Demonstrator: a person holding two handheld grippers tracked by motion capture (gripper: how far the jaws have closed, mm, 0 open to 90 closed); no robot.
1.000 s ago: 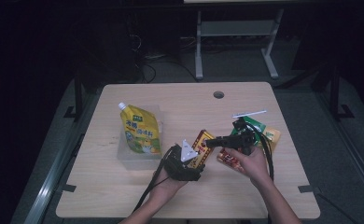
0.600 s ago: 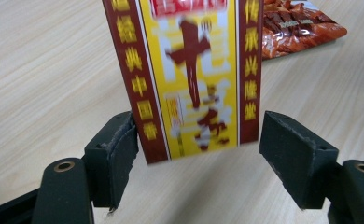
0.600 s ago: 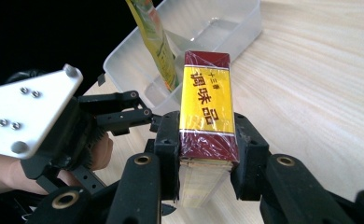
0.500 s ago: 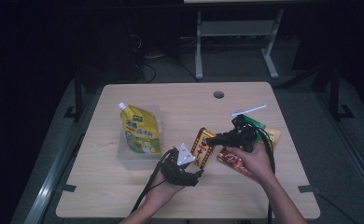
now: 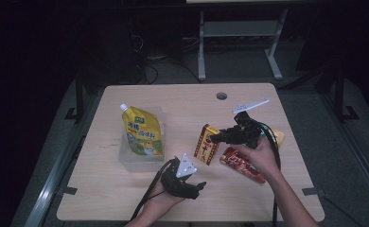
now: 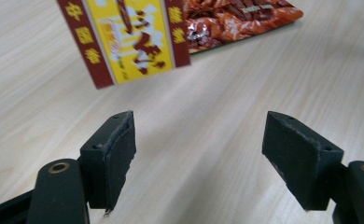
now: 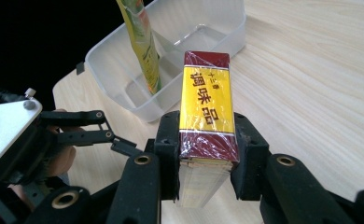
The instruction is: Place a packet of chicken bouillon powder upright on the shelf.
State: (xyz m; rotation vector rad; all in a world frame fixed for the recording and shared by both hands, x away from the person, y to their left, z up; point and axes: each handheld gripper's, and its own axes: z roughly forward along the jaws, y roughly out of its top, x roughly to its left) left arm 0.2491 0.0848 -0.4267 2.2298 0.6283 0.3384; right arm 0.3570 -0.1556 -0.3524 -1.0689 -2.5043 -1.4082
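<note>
Box [image 5: 207, 144] of seasoning, red and yellow, stands tilted near the table's [image 5: 126, 208] middle in the high view, pinched by my right gripper [image 5: 220, 137] so it clears the wood. My left gripper [image 5: 194, 187] waits near the front edge, out of the way. A clear tub [image 5: 126, 158] holds a yellow pouch [image 5: 142, 132]; a red snack packet [image 5: 241, 163] lies by my right hand.

From the left gripper view, my jaws stand wide apart on nothing, facing the box [image 6: 124, 39].

From the right gripper view, both jaws clamp the box's [image 7: 206, 112] lower sides, aiming it toward the tub [image 7: 171, 56], probably its destination.
</note>
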